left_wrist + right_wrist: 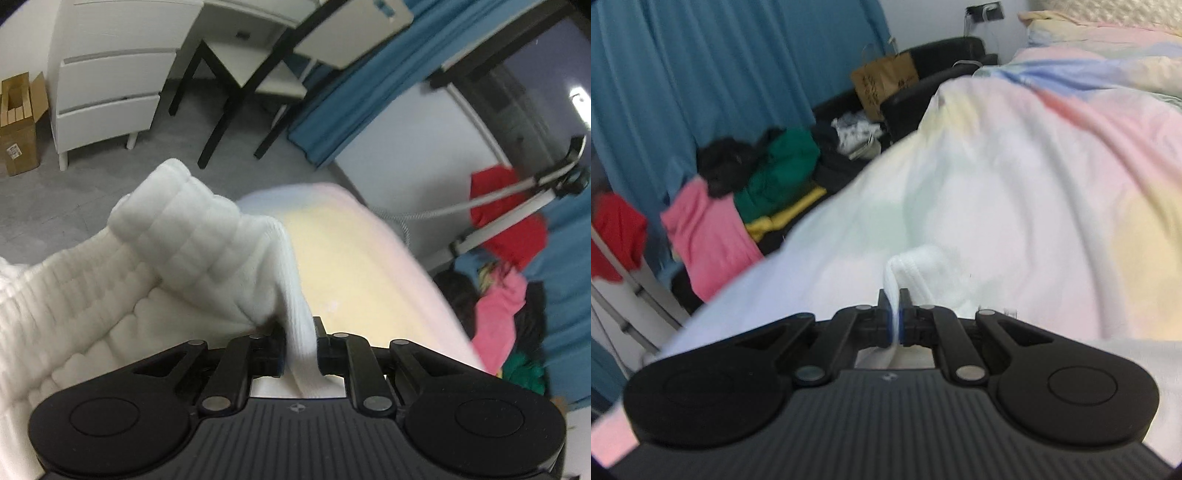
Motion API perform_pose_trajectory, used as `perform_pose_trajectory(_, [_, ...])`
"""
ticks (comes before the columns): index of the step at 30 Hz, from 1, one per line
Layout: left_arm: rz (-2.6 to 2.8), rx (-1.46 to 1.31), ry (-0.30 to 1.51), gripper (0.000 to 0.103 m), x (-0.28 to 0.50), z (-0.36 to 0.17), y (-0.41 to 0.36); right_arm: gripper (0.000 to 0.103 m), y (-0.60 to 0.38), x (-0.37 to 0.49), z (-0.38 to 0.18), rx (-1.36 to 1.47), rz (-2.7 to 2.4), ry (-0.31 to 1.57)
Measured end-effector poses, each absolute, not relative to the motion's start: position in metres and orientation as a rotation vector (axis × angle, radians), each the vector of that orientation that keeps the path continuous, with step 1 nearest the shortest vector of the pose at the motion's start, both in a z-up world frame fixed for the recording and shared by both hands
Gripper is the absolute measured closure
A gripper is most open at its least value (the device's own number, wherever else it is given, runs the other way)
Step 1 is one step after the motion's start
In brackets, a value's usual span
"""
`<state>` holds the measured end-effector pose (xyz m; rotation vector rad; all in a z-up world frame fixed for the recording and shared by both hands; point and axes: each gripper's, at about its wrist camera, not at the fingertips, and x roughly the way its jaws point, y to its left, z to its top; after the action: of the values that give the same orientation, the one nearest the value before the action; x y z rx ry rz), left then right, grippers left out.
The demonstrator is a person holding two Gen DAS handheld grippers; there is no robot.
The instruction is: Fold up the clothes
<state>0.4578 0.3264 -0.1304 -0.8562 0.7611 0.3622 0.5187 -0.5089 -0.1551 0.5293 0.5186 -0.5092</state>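
Left hand-held gripper (300, 341) clamped on a ribbed edge of the white knit garment (177, 251), lifted above the pastel bed (351, 258); right hand-held gripper (894, 314) pinching another white edge, clothes pile (746, 192) beyond

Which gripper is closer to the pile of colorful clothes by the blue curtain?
Hard to call. The left gripper sees the clothes pile to its right past the bed's edge; the right gripper sees it to its left. Both are shut on the white garment.
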Motion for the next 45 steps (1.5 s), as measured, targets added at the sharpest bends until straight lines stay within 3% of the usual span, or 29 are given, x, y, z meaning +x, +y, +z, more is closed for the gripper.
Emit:
perform_pose_trajectory(4, [0.308,-0.848,0.734,0.079,0.447,-0.128,0.327,0.084,-0.521,0.492,-0.15,0.603,-0.42,0.495])
perform_pose_trajectory(5, [0.302,-0.845,0.724,0.073,0.438,-0.126,0.327,0.079,-0.523,0.48,-0.146,0.624,-0.401,0.482])
perform_pose_trajectory(8, [0.304,-0.834,0.668,0.045,0.406,-0.111,0.322,0.05,-0.53,0.443,-0.133,0.685,-0.345,0.442])
perform_pose_trajectory(12, [0.296,-0.794,0.571,0.025,0.353,-0.079,0.302,0.046,-0.54,0.395,-0.116,0.766,-0.27,0.39])
perform_pose_trajectory(19, [0.263,-0.961,0.505,0.022,0.245,-0.074,0.269,0.045,-0.539,0.332,-0.145,1.035,-0.128,0.503])
perform_pose_trajectory(21, [0.266,-1.042,0.496,0.018,0.218,-0.085,0.264,0.038,-0.538,0.315,-0.153,1.111,-0.086,0.534])
perform_pose_trajectory(27, [0.241,-1.232,0.611,0.017,0.207,-0.134,0.271,0.037,-0.533,0.276,-0.18,1.312,0.039,0.627])
perform_pose_trajectory(32, [0.253,-1.259,0.572,0.02,0.226,-0.163,0.278,0.039,-0.512,0.308,-0.215,1.353,0.012,0.702])
perform_pose_trajectory(34, [0.268,-1.248,0.536,0.024,0.236,-0.168,0.285,0.039,-0.513,0.315,-0.22,1.354,-0.039,0.633])
perform_pose_trajectory(38, [0.319,-1.214,0.489,0.046,0.251,-0.175,0.297,0.042,-0.517,0.332,-0.217,1.277,-0.102,0.496])
perform_pose_trajectory(39, [0.334,-1.215,0.475,0.055,0.252,-0.177,0.3,0.05,-0.517,0.337,-0.215,1.235,-0.125,0.483])
perform_pose_trajectory(40, [0.347,-1.233,0.46,0.058,0.253,-0.18,0.303,0.056,-0.517,0.341,-0.214,1.192,-0.148,0.469])
perform_pose_trajectory(42, [0.366,-1.296,0.442,0.076,0.254,-0.186,0.31,0.081,-0.52,0.347,-0.213,1.138,-0.193,0.455])
perform_pose_trajectory(45, [0.344,-1.286,0.452,0.089,0.256,-0.179,0.316,0.09,-0.524,0.352,-0.209,1.121,-0.181,0.451])
